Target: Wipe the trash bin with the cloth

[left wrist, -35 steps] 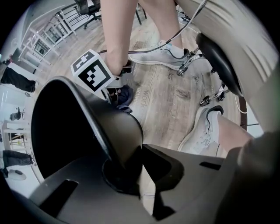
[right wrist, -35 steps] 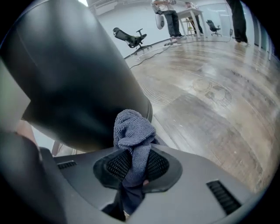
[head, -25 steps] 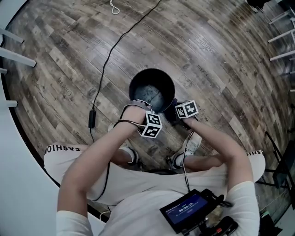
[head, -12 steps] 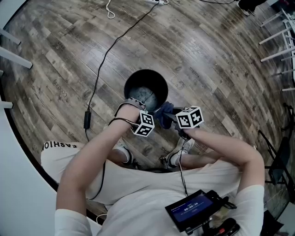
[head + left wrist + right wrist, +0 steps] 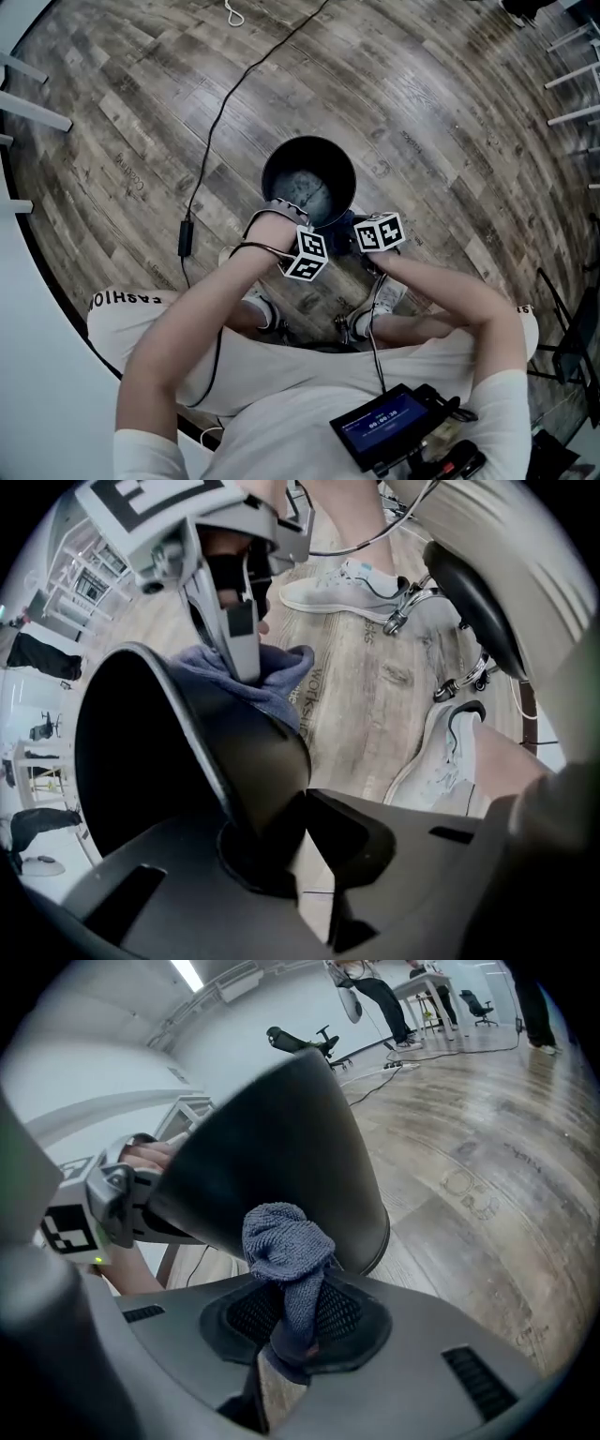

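On the floor (image 5: pixel 422 112), the left hand-held gripper (image 5: pixel 296 808), jaws just closing, clamps the trash bin (image 5: pixel 281 1138) by its rim, likely steadying it while the right hand-held gripper (image 5: pixel 291 1335) pinches the cloth (image 5: pixel 286 1241) against its side.

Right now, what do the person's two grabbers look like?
The left gripper and right gripper are grey, with broad fingers. Each carries a white cube with black square markers and trails a black cable. The sleeves are short and white.
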`<state>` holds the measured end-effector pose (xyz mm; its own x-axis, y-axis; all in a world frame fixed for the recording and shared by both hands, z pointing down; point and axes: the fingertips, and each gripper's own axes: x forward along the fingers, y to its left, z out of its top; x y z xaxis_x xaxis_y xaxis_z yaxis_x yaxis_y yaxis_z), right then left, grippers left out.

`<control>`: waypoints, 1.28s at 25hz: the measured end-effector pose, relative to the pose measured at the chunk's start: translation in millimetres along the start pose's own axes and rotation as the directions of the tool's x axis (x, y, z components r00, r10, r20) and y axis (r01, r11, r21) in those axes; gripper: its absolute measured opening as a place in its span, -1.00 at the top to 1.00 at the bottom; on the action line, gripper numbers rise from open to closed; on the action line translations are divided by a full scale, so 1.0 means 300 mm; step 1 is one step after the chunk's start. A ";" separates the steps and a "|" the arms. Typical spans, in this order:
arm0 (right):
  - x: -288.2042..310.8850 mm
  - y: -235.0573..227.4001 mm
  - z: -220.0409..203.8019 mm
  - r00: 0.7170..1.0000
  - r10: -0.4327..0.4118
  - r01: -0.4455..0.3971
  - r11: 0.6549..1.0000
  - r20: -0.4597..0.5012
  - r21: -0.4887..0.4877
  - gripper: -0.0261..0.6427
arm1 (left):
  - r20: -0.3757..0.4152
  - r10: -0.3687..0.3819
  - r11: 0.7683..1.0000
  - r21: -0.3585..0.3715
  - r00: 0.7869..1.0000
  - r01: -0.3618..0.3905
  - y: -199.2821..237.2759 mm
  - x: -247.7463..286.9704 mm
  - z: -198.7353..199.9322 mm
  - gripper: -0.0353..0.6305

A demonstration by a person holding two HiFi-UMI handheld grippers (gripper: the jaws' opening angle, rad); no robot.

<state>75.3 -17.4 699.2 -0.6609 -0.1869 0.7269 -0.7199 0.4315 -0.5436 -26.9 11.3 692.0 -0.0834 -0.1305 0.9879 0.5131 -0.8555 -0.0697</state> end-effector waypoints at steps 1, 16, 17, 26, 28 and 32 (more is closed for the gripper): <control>0.029 -0.023 -0.018 1.000 -0.005 0.005 1.000 -0.007 0.005 0.70 | 0.001 0.000 1.000 -0.003 1.000 0.000 0.001 0.000 0.001 0.78; 0.291 -0.286 -0.154 0.988 -0.140 0.146 0.985 -0.073 0.094 0.70 | 0.011 -0.012 0.998 -0.056 1.000 0.012 0.026 -0.005 0.024 0.79; 0.283 -0.279 -0.160 0.987 -0.146 0.153 0.982 -0.069 0.107 0.70 | 0.009 -0.011 0.998 -0.056 1.000 0.011 0.024 -0.004 0.025 0.79; 0.023 -0.074 -0.049 0.996 -0.069 0.071 0.996 -0.052 0.045 0.70 | -0.006 -0.024 0.997 -0.076 1.000 0.024 0.028 -0.038 -0.023 0.35; -0.051 -0.012 -0.019 0.998 -0.051 0.052 0.998 -0.031 0.022 0.70 | -0.039 -0.022 0.997 -0.081 0.999 0.019 0.027 -0.043 -0.062 0.35; -0.164 0.107 0.033 1.000 -0.014 0.014 1.000 0.025 -0.006 0.70 | -0.091 0.026 0.999 -0.041 0.996 -0.030 0.022 -0.027 -0.094 0.35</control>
<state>82.6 -3.0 641.9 -0.6561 -0.2149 0.7234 -0.7277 0.4342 -0.5310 -46.9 -7.5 679.7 -0.1469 -0.1978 0.9692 0.4801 -0.8709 -0.1050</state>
